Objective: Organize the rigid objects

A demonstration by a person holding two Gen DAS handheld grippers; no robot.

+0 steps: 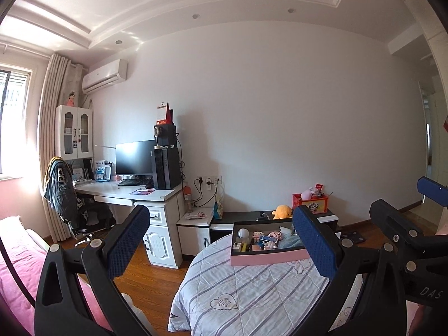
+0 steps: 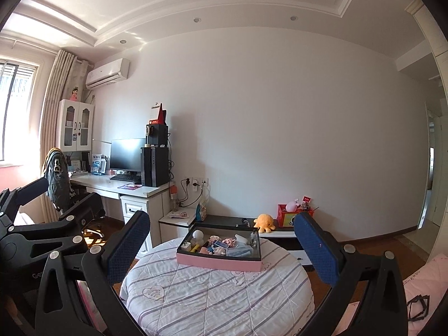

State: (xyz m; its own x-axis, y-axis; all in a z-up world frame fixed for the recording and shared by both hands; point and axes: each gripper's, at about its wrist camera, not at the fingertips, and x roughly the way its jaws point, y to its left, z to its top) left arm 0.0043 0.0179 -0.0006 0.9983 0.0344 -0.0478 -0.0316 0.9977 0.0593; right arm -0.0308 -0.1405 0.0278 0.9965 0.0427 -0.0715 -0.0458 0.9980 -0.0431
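A pink box (image 1: 266,257) (image 2: 218,261) with a dark inner rim sits on a round surface covered by a striped quilt (image 1: 246,288) (image 2: 212,288). Inside lie several small items: a white round figure (image 2: 198,235), small dolls (image 2: 224,242) and a blue cloth (image 2: 240,250). My left gripper (image 1: 221,240) is open and held well short of the box, nothing between its blue pads. My right gripper (image 2: 221,245) is also open and empty, raised in front of the box. In the left wrist view the right gripper (image 1: 406,218) shows at the right edge; the left one (image 2: 50,207) appears at the left of the right wrist view.
A white desk (image 2: 134,193) with monitor, tower and chair stands at the left by the window. A low cabinet (image 2: 224,219) behind the quilt carries an orange plush (image 2: 264,222) and a red box (image 2: 291,217). Pink bedding (image 1: 16,257) lies at the left, wooden floor between.
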